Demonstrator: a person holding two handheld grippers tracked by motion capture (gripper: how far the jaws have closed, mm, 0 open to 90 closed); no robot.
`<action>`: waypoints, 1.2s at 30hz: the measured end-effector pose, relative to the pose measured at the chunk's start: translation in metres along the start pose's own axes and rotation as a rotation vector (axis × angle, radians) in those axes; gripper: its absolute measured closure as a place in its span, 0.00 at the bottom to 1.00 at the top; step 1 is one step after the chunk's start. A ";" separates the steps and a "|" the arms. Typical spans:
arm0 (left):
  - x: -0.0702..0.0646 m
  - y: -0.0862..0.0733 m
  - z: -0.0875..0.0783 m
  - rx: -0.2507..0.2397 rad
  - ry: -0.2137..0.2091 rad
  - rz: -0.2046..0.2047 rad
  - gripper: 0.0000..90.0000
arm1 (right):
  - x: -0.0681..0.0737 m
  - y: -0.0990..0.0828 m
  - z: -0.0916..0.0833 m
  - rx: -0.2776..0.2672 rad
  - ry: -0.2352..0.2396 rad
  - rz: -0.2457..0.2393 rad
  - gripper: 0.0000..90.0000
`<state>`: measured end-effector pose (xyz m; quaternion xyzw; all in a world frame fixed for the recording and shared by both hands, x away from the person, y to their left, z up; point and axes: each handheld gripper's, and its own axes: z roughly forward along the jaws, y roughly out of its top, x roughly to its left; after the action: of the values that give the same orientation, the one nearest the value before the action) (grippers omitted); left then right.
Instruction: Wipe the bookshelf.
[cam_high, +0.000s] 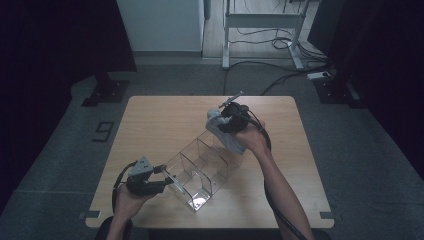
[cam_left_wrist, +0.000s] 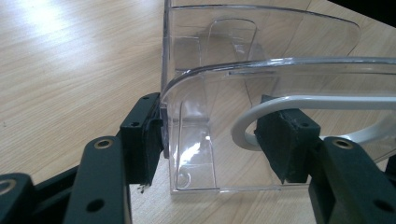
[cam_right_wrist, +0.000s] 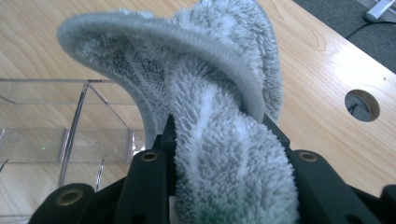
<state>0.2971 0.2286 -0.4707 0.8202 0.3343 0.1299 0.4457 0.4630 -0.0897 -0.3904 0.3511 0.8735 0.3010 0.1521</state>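
The pale wooden bench (cam_high: 165, 120) has bare board from about 9 to 12 o'clock of its middle; its near edge runs just below the clear plastic divided organiser box (cam_high: 200, 167), which lies slantwise from 7 o'clock toward 1 o'clock, with a strip of open wood between its lower corner and that edge. The right part of the bench beyond the forearm is open too; in the right gripper view a round hole (cam_right_wrist: 362, 105) shows in the wood at 3 o'clock, close to the bench's edge.

The left claw (cam_high: 164, 179) sits at the 8 o'clock end of the organiser, partly spread — in the left gripper view one pad (cam_left_wrist: 148, 140) presses the outside of the clear end wall while the other pad (cam_left_wrist: 285, 140) stands inside the box, so the wall and a curved white rim lie between them; whether the inner pad actually bears on the plastic I cannot tell for sure, though it reads as a pinch on the box end.

The right claw (cam_high: 220, 122) is at the organiser's 1 o'clock end, pinching a fluffy grey-white cloth (cam_right_wrist: 205, 93); the cloth bulges out between the jaws and folds over above them, hanging just over the far compartment.
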 end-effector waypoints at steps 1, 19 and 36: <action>0.000 0.000 0.000 0.000 0.001 -0.001 0.47 | 0.000 -0.001 -0.002 -0.001 0.000 0.001 0.69; -0.001 0.000 0.001 0.001 0.002 -0.002 0.47 | -0.001 -0.033 -0.027 -0.014 -0.004 0.005 0.67; 0.000 0.000 0.000 0.001 -0.004 -0.001 0.47 | -0.002 -0.070 -0.049 -0.032 0.010 0.026 0.68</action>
<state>0.2975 0.2285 -0.4708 0.8205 0.3336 0.1279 0.4462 0.4046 -0.1516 -0.3968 0.3583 0.8647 0.3188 0.1493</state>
